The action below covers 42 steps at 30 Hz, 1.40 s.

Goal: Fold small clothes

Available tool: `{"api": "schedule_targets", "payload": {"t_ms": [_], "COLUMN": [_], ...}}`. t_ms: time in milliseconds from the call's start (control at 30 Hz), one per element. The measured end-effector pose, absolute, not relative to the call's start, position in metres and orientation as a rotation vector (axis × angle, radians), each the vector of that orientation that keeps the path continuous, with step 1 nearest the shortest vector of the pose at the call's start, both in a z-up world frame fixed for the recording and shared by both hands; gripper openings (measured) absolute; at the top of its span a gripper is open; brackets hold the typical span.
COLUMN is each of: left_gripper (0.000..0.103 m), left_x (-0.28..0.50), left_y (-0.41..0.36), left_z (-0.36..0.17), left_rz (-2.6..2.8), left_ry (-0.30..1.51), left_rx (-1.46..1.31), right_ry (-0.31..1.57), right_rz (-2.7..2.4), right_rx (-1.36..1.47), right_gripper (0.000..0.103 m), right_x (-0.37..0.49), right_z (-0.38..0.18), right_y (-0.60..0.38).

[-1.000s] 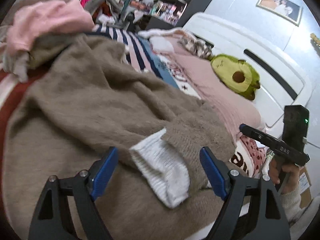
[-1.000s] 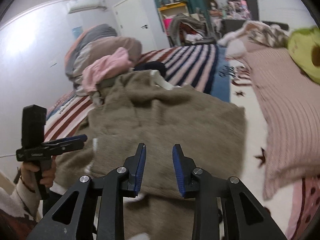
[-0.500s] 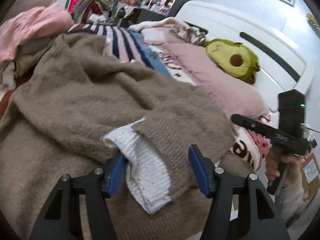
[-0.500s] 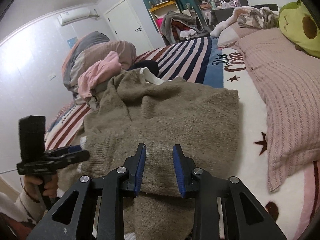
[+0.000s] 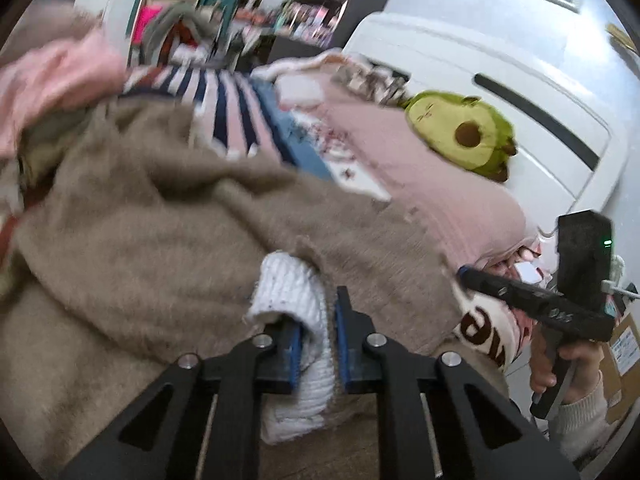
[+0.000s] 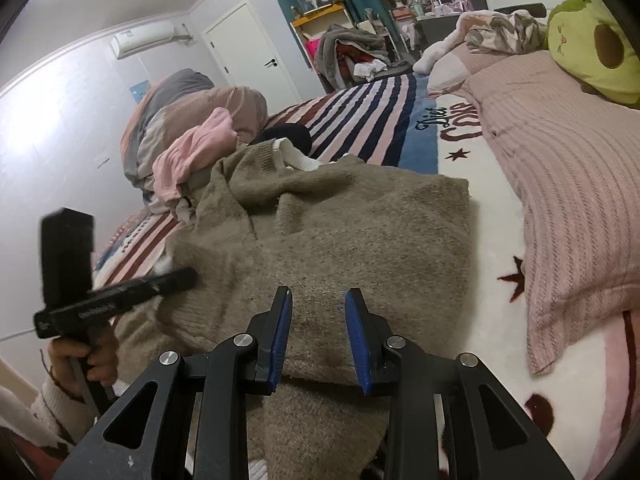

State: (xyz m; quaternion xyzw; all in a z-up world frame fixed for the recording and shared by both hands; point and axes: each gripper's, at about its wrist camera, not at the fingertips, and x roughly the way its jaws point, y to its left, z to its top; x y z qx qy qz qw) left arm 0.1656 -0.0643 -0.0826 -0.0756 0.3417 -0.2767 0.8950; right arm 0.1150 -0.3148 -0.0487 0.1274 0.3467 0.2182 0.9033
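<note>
Your left gripper (image 5: 316, 334) has its blue-padded fingers (image 5: 295, 350) pinched onto the white ribbed knit cuff (image 5: 294, 300) of the fuzzy taupe knit sweater (image 6: 340, 232); the cuff bulges up between the pads and hangs down below them. That view is blurred, so finer detail on the knit is lost. The sweater lies spread across the bed, on the striped navy, pink and white blanket (image 6: 372, 116), with its far edge reaching the cream part of the cover.

Your right gripper (image 6: 318, 338) hovers low over the sweater's near edge, its jaws a narrow gap apart with nothing between them.

On writing: the cream bedcover (image 6: 492, 216) carries dark script reading "Diet" above maroon letters that look like "Coke", partly hidden by the long pink ribbed pillow (image 6: 568, 200), with dark stars near it. In the left view big maroon letters show on the cover's edge, too cut off to read. The side of your left gripper bears small pale lettering in the right view, too small to make out.

A green avocado plush toy (image 5: 460, 132) rests on the pink pillow. A crumpled pink garment (image 6: 196, 152) sits just beyond the sweater.
</note>
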Motion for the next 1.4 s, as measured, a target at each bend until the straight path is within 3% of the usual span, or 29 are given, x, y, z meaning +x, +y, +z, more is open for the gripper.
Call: {"api": "schedule_targets", "payload": {"t_ms": [200,367,700,800,833,900,933,967,1200,1400], "left_gripper": [0.011,0.011,0.013,0.020,0.027,0.046,0.064,0.071,0.072,0.072], "left_x": [0.136,0.119,0.119,0.114,0.111,0.103,0.098,0.092,0.046,0.022], "left_y": [-0.044,0.004,0.083,0.087,0.088,0.094,0.098,0.102,0.139,0.145], "left_z": [-0.015,0.006,-0.082,-0.109,-0.115,-0.114,-0.112,-0.111,-0.129,-0.161], "left_rz": [-0.547,-0.426,-0.259,-0.229,-0.220,-0.187,-0.177,-0.174,-0.111,-0.130], "left_ry": [0.464,0.382,0.692,0.760,0.765,0.754,0.748,0.745,0.846,0.931], "left_rx": [-0.109,-0.107,-0.210,-0.204,-0.198,-0.182,-0.178,-0.177,-0.211,-0.339], "right_ry": [0.689,0.680,0.776,0.796,0.801,0.811,0.823,0.834,0.936,1.048], "right_rz": [0.439,0.444,0.426,0.420,0.420,0.420,0.415,0.407,0.317,0.312], "right_rx": [0.267,0.249,0.205,0.189,0.178,0.156,0.138,0.125,0.144,0.251], "right_gripper": [0.024,0.026,0.031,0.031,0.031,0.036,0.038,0.043,0.056,0.061], "right_x": [0.107,0.099,0.098,0.097,0.095,0.091,0.087,0.084,0.049,0.022], "right_z": [-0.035,-0.026,-0.042,-0.044,-0.044,-0.044,-0.044,-0.045,-0.066,-0.097], "right_y": [-0.321,-0.315,-0.293,-0.286,-0.283,-0.280,-0.278,-0.279,-0.308,-0.326]}}
